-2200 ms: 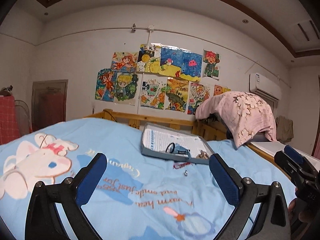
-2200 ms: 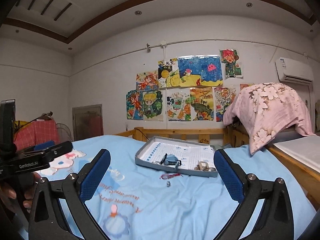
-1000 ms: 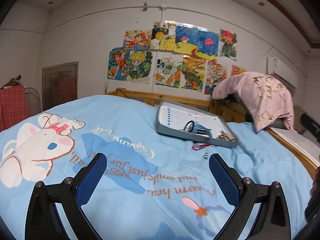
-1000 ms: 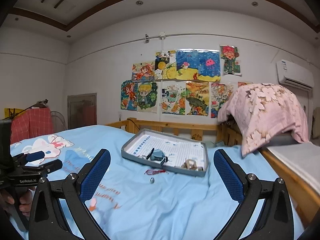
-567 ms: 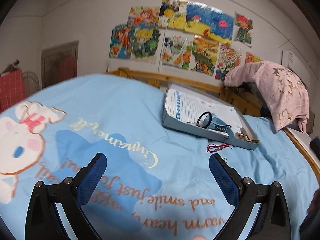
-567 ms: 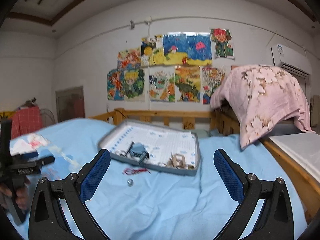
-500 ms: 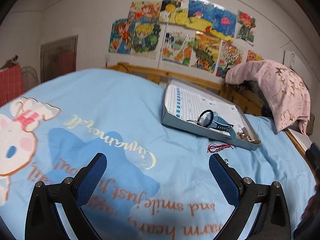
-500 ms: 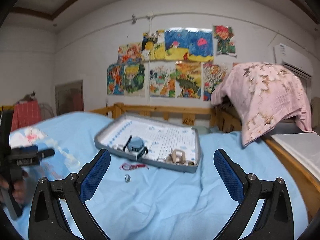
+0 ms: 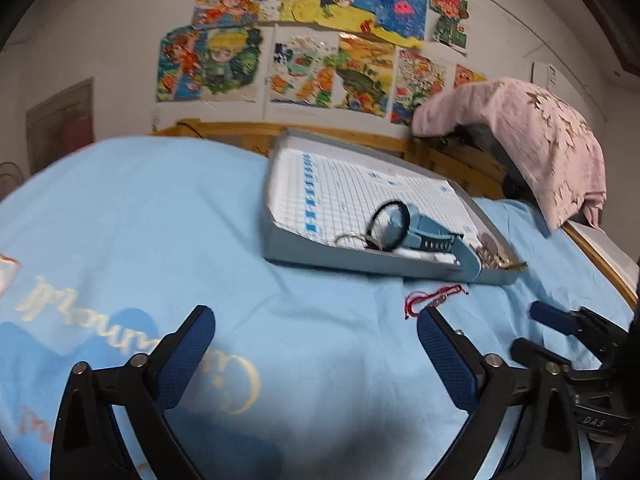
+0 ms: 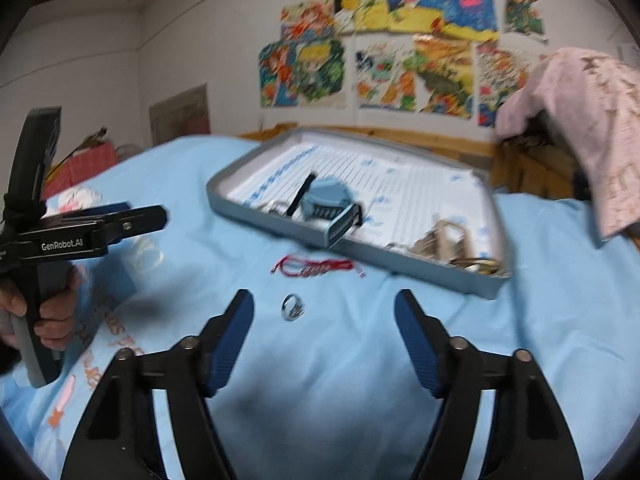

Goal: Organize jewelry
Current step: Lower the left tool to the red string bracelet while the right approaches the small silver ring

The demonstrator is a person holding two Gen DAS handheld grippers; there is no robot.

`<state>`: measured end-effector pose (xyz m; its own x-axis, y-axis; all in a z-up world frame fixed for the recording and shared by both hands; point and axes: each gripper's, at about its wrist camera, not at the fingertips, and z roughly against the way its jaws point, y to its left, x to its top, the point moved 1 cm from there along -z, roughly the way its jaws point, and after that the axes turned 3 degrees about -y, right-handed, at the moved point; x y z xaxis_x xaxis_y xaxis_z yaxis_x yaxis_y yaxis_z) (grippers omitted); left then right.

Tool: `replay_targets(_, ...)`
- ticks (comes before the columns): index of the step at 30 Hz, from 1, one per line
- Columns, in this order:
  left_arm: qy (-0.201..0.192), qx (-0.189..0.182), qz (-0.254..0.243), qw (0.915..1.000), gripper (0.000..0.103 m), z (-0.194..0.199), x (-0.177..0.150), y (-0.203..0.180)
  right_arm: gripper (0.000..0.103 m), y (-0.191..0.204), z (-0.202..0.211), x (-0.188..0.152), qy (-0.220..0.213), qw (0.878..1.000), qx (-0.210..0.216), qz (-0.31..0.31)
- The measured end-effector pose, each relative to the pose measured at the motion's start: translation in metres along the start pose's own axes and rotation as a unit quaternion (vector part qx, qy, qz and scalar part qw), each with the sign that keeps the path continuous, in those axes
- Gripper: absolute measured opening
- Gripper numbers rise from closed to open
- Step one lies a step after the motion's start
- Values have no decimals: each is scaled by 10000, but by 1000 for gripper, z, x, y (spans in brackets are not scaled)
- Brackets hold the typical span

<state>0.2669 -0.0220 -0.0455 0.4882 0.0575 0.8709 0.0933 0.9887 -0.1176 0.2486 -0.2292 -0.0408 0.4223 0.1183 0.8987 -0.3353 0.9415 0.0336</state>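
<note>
A grey tray lined with printed paper lies on the blue bedspread. In it are a blue watch, rings and a metal bracelet pile. A red string bracelet and a silver ring lie on the bedspread in front of the tray. My right gripper is open, low over the bed, the ring between its fingertips. My left gripper is open and empty, left of the red bracelet.
The bed has a wooden frame at the far end. A pink floral cloth hangs over something at the right. Drawings cover the back wall. A red bag stands past the bed's left side.
Both grippers have moved forward and down toward the tray. The right gripper's fingers have narrowed and now flank the silver ring. The left gripper has come near the red bracelet.
</note>
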Motion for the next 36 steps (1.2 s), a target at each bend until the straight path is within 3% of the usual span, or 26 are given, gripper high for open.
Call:
replay_targets(8, 338, -311, 78, 9989, 93, -29, -18, 1, 42, 19, -49, -11, 567, 9974, 313, 319)
replay_targets(14, 384, -600, -291, 9970, 77, -41, -13, -16, 17, 16, -63, -17, 795, 9966, 111, 184)
replay_targets(18, 519, -780, -706, 9931, 59, -51, -11, -37, 3, 4, -62, -18, 774, 9968, 67, -205)
replay_targets(22, 700, -915, -1000, 9883, 46, -63, -9, -51, 1, -8, -63, -20, 783, 9953, 61, -568)
replay_targets(31, 885, -1196, -1275, 9806, 38, -89, -6, -68, 2, -22, -68, -25, 731, 9932, 271, -859)
replay_targets(36, 861, -1415, -1113, 9799, 28, -99, -6, -66, 2, -24, -61, -30, 815, 9909, 405, -987)
